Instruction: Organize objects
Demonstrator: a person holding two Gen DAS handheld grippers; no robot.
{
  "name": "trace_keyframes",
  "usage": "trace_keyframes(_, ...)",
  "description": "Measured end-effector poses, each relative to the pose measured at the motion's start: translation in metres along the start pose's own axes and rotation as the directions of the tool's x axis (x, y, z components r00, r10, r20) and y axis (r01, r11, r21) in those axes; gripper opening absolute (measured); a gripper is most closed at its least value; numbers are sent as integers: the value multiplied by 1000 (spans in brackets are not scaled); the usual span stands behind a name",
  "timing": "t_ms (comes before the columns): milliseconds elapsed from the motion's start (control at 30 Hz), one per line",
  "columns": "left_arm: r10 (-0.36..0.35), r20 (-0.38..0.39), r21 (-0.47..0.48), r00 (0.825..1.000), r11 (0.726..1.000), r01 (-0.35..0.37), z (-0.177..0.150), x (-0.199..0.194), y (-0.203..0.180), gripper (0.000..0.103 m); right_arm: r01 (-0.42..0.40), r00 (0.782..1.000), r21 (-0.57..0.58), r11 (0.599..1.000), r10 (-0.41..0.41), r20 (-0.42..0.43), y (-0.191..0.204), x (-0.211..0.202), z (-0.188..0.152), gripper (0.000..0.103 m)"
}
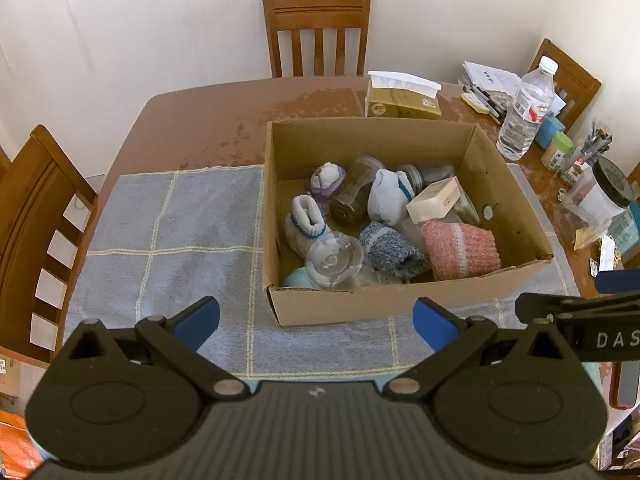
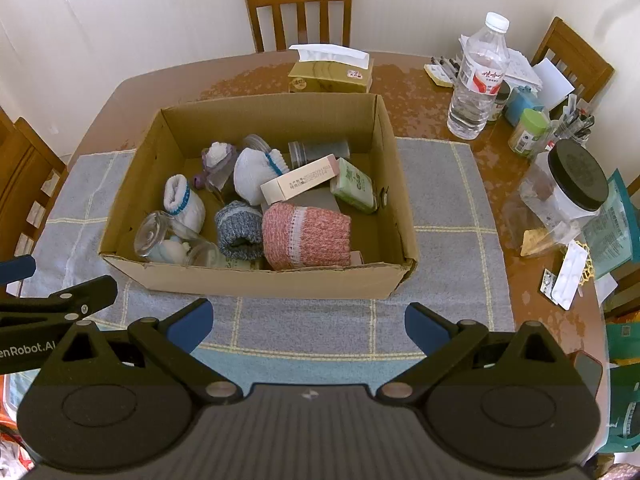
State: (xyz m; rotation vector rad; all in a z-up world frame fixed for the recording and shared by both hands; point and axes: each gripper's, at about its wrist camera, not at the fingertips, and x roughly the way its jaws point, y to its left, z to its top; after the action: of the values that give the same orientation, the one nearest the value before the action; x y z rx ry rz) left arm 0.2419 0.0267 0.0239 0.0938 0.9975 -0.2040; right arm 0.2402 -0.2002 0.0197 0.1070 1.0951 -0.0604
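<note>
Both tongs hover above the near edge of the surface (image 1: 208, 120), side by side, facing a cardboard box (image 2: 256, 280) that sits on a grey-blue checked cloth (image 1: 168, 240). Left tongs (image 1: 316, 322): blue-padded fingers spread wide, nothing between them. Right tongs (image 2: 308, 326): likewise spread wide and empty. Each tool's black body shows at the edge of the other's view. Box is open-topped and holds the items to be sorted, piled loosely: a pink knitted sock (image 2: 306, 236) rolled up at the near right, a grey-blue knitted sock (image 2: 239, 230) touching it on its left, a white sock with blue trim (image 2: 184, 202) further left, another white sock (image 2: 254, 174) near the middle, and a small purple-and-white bundle (image 2: 216, 158) toward the back. A clear glass jar (image 2: 154, 236) lies on its side in the near left corner; another clear jar (image 1: 354, 194) lies tilted toward the back. A long white carton (image 2: 300, 180) rests slanted across the pile, with a green packet (image 2: 354, 188) just beside it on the right. Behind the box stands a tissue box (image 2: 330, 74). At the right of the surface, well apart from the box: a water bottle (image 2: 476, 80) upright, a black-lidded jar (image 2: 576, 184), a green-capped container (image 2: 528, 132), pens and papers. Wooden chairs (image 1: 316, 32) stand around the surface against a white wall.
</note>
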Motion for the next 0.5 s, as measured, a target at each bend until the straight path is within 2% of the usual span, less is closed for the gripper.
trace_keyframes(500,2,-2,6,1000,1000,-2,2,0,-1,102,-3,1000,-1,1000,3,3,-1,-1,1,103)
